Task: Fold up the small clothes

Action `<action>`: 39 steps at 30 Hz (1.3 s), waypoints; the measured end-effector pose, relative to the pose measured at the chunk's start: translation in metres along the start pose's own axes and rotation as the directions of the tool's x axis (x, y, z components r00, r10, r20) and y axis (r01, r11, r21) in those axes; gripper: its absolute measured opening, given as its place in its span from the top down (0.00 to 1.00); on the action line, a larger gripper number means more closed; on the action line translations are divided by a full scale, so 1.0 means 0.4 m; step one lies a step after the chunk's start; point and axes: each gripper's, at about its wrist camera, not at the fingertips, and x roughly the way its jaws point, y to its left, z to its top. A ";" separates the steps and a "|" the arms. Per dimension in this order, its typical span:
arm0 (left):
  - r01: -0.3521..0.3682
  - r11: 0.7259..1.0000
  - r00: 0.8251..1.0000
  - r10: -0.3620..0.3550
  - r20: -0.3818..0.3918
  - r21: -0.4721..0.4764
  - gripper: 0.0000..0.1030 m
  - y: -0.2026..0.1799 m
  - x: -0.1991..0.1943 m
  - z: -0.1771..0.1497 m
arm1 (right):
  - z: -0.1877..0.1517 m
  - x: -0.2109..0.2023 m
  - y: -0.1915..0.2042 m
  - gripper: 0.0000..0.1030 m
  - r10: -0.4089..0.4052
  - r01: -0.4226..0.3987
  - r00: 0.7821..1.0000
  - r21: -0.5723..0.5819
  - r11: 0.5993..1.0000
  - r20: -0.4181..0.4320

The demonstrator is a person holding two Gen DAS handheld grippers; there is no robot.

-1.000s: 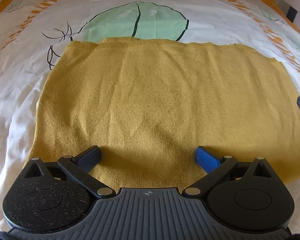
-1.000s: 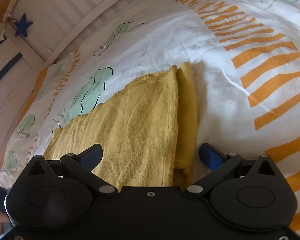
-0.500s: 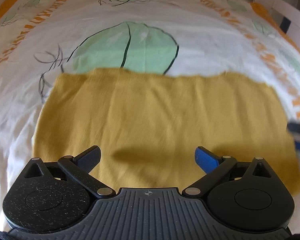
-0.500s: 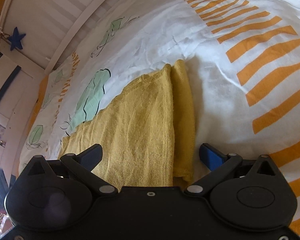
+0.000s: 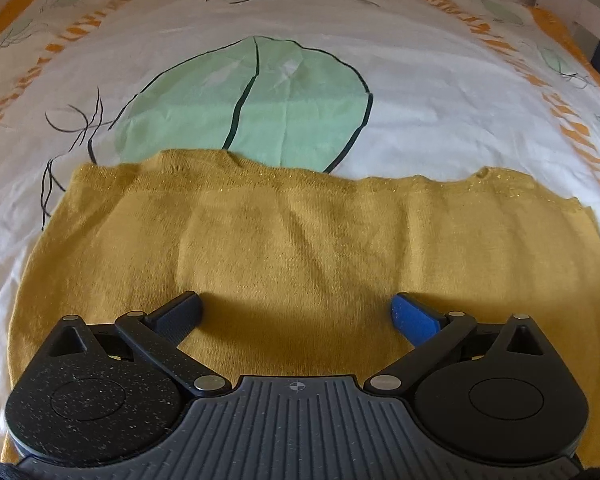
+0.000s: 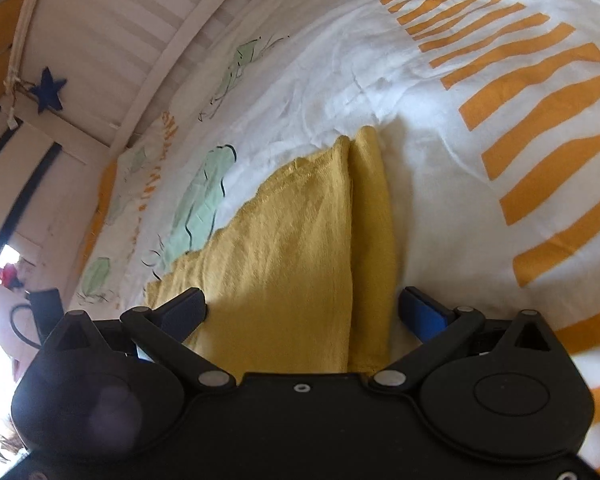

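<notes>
No readable text, labels, brands or numbers can be made out anywhere. Only a small crosshair-style circle mark (image 5: 295,386) is seen, printed on the ribbed grey plastic body of the left gripper (image 5: 296,314).

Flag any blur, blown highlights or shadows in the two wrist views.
Left wrist: sharp on the mustard-yellow knit garment; the open left gripper casts a soft shadow onto it; fisheye bends the white printed bed sheet. Right wrist: slightly soft overall; bottom-left corner blown out by window light; the garment is shaded near the open right gripper.
</notes>
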 end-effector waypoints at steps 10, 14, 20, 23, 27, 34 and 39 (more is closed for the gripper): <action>0.091 0.995 0.996 -0.091 0.009 0.036 0.02 0.092 -0.099 -0.038 | 0.012 0.032 0.004 0.00 0.044 -0.044 0.999 -0.034 0.998 0.010; 0.084 0.996 0.996 -0.084 0.012 0.035 0.02 0.171 -0.155 -0.080 | 0.018 0.044 0.001 0.00 0.085 -0.085 0.996 -0.054 0.995 -0.008; 0.062 0.997 0.997 -0.060 0.038 -0.054 0.02 0.288 -0.202 -0.095 | 0.025 0.058 0.000 0.00 0.138 -0.140 0.989 -0.049 0.989 -0.046; 0.071 0.992 0.997 -0.067 0.046 -0.100 0.02 0.319 -0.193 -0.089 | 0.023 0.062 0.003 0.00 0.164 -0.168 0.984 -0.041 0.985 -0.076; 0.088 0.992 0.996 -0.086 0.021 -0.093 0.02 0.330 -0.166 -0.076 | 0.013 0.065 0.019 0.00 0.177 -0.184 0.977 -0.052 0.982 -0.117; 0.080 0.994 0.996 -0.077 0.042 -0.071 0.02 0.344 -0.163 -0.067 | 0.007 0.070 0.028 0.00 0.152 -0.157 0.983 -0.040 0.987 -0.108; 0.084 0.994 0.996 -0.081 0.043 -0.069 0.02 0.355 -0.166 -0.064 | -0.005 0.070 0.044 0.00 0.110 -0.115 0.991 -0.059 0.992 -0.078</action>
